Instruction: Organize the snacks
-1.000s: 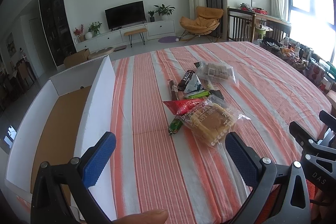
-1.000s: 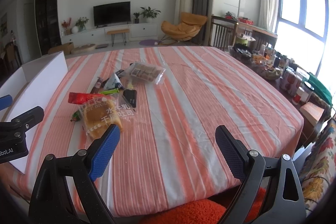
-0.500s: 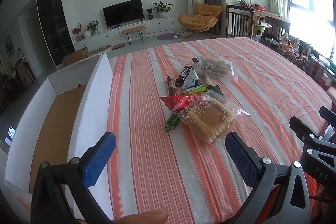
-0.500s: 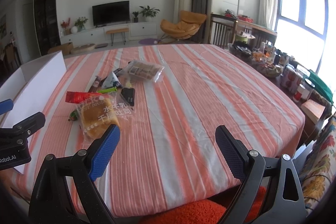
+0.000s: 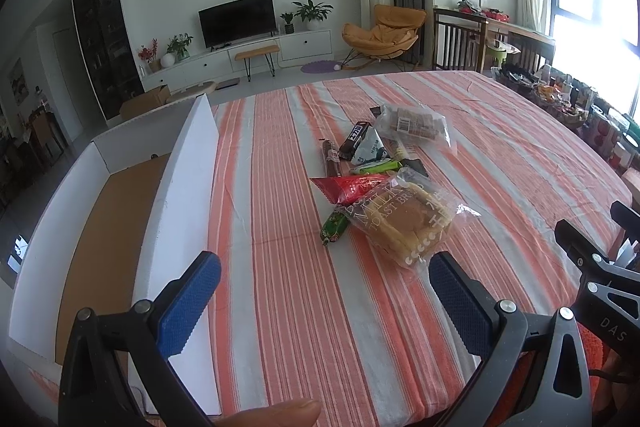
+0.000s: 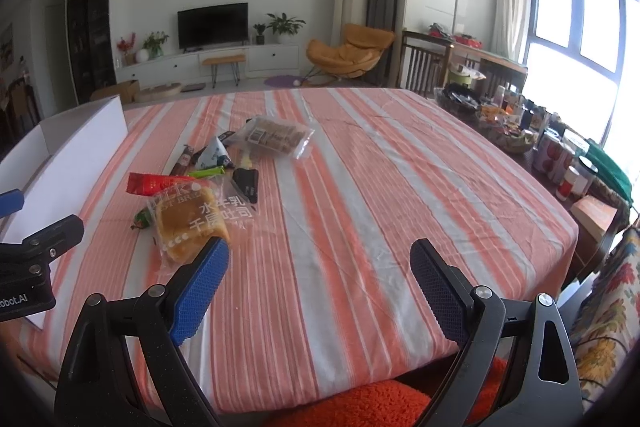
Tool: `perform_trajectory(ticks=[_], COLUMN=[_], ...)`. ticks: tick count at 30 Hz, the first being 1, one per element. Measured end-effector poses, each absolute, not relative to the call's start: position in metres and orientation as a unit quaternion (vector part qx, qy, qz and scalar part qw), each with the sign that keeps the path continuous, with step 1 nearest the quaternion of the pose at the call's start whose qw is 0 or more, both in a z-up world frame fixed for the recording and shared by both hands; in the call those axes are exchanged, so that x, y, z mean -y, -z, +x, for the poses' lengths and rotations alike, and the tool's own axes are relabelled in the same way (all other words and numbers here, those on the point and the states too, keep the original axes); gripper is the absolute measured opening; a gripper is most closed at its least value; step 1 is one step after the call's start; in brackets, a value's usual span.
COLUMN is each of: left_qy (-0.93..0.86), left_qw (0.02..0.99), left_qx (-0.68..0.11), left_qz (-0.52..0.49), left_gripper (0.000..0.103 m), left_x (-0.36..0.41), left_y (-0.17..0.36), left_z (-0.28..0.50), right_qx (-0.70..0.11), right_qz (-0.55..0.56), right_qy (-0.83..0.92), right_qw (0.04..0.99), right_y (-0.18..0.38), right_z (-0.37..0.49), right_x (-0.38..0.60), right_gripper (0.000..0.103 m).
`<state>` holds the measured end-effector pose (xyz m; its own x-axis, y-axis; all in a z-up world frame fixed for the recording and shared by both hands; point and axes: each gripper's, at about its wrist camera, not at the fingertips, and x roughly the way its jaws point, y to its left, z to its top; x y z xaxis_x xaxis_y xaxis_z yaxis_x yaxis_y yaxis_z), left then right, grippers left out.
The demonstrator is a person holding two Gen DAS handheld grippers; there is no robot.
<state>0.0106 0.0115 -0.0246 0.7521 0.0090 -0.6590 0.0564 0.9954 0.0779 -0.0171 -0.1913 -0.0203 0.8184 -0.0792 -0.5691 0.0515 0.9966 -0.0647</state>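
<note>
- Left wrist view: the left gripper (image 5: 320,291) hangs over the near part of the striped tablecloth (image 5: 280,287), its blue-padded jaws spread wide with nothing between them.
- A thumb tip (image 5: 276,415) shows at the bottom edge, under that gripper.
- The snacks lie in a loose heap near the middle of the table, ahead of the gripper and a little to its right.
- Nearest is the clear bag of toast bread (image 5: 404,223); its near corner sits just beside the right-hand pad.
- A red packet (image 5: 352,187) pokes out from under the bread bag's far left side, and a small green packet (image 5: 334,227) lies against its left edge.
- Farther back lies a clear bag of biscuits (image 5: 414,125), with a dark sausage stick (image 5: 331,157) and a few smaller wrappers between it and the bread.
- A white open box (image 5: 184,187) with a brown floor stands on the left, apart from the heap.
- Right wrist view: the right gripper (image 6: 320,283) is likewise wide apart and holding nothing, over bare cloth to the right of the bread bag.
</note>
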Motion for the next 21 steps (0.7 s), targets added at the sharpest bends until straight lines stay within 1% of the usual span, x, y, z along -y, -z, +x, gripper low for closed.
perform_trajectory(ticks=[21], left_qy=[0.017], left_qw=[0.924], left_qx=[-0.378], left_qz=[0.048], left_gripper=[0.103], left_x=[-0.012], left_y=[0.042], left_z=[0.017], right_qx=[-0.308], right_qz=[-0.022], right_qy=[0.033], right_qw=[0.951], right_y=[0.026], right_z=[-0.015], right_x=[0.189], right_gripper=[0.094])
